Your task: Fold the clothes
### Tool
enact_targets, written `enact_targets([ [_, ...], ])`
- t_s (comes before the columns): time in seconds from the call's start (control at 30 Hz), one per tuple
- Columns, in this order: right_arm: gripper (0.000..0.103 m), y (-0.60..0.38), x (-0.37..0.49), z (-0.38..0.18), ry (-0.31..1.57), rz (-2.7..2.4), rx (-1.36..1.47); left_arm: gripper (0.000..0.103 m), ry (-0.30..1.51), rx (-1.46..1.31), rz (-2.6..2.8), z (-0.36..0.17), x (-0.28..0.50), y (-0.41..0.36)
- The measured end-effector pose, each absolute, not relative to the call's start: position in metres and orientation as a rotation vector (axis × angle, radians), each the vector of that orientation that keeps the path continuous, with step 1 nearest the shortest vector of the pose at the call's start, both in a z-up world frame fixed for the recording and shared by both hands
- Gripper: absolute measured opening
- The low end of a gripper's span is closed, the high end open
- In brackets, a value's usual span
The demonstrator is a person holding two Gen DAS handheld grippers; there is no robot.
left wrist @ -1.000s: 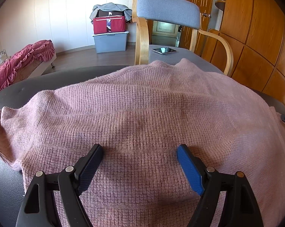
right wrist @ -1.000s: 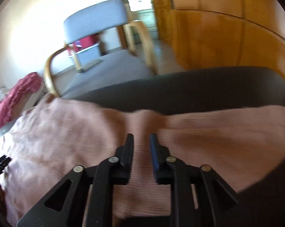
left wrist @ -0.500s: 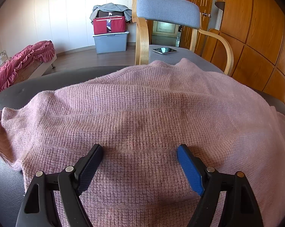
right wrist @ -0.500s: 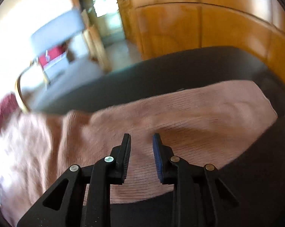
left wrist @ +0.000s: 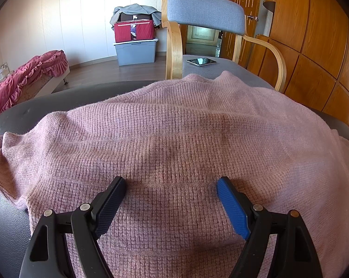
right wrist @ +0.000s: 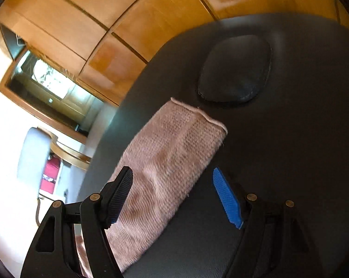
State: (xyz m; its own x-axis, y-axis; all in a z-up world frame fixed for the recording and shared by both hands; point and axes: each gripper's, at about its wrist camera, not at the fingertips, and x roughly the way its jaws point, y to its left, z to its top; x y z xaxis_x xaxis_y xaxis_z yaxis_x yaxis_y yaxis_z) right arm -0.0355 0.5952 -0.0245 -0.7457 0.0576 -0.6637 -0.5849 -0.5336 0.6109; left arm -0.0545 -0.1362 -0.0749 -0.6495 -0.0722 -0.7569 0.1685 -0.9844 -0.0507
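Your left gripper (left wrist: 171, 193) rests wide open mid-frame on the pink knitted sweater (left wrist: 174, 139), pinning it, while your right gripper (right wrist: 173, 180), jaws opening and holding nothing, straddles its sleeve (right wrist: 174, 143) at centre frame.

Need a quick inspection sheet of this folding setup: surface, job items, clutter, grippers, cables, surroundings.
Surface: dark padded table, with an oval cushion inset near the end in the right wrist view.
Job's things: pink knit sweater spread flat over the table; one sleeve lies stretched out, cuff toward the inset.
Clutter: nothing seen on the table besides the sweater.
Grippers: left gripper open over the sweater body; right gripper opening, sleeve lying under its left finger, not pinched.
Cables: nothing seen.
Surroundings: grey armchair with a phone on its seat, storage bin with a red bag, bed with red cover, wooden wall panels.
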Motion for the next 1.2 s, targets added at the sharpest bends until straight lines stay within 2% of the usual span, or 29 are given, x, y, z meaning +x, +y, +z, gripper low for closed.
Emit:
enact_targets([
  [0.1,0.075,0.589,-0.051,-0.027,1.251,2.298,-0.813,0.083,0.175,1.247,-2.732,-0.075,-0.054,-0.136],
  [0.17,0.068,0.590,-0.058,-0.027,1.236,2.306,-0.827,0.083,0.173,1.246,-2.732,-0.075,-0.054,-0.136],
  [0.27,0.043,0.581,-0.068,-0.027,1.162,2.305,-0.879,0.083,0.173,1.247,-2.732,-0.075,-0.054,-0.137],
  [0.3,0.026,0.579,-0.071,-0.028,1.137,2.307,-0.902,0.083,0.174,1.247,-2.732,-0.075,-0.054,-0.137],
  [0.33,0.013,0.578,-0.076,-0.030,1.114,2.307,-0.930,0.083,0.174,1.247,-2.732,-0.075,-0.055,-0.137],
  [0.37,0.009,0.578,-0.077,-0.029,1.092,2.310,-0.936,0.083,0.174,1.247,-2.732,-0.075,-0.055,-0.137],
  [0.47,0.007,0.575,-0.080,-0.028,1.035,2.319,-0.951,0.083,0.174,1.247,-2.732,-0.075,-0.055,-0.137],
  [0.53,0.007,0.573,-0.078,-0.024,1.062,2.331,-0.937,0.083,0.175,1.248,-2.732,-0.074,-0.055,-0.137],
  [0.73,0.007,0.525,-0.086,0.019,1.046,2.520,-0.867,0.083,0.181,1.247,-2.734,-0.074,-0.055,-0.138],
  [0.97,0.007,0.403,-0.110,0.077,0.977,2.870,-0.881,0.083,0.191,1.245,-2.738,-0.075,-0.054,-0.138],
  [1.2,0.007,0.277,-0.122,0.096,0.929,3.139,-1.001,0.083,0.207,1.243,-2.744,-0.076,-0.054,-0.140],
])
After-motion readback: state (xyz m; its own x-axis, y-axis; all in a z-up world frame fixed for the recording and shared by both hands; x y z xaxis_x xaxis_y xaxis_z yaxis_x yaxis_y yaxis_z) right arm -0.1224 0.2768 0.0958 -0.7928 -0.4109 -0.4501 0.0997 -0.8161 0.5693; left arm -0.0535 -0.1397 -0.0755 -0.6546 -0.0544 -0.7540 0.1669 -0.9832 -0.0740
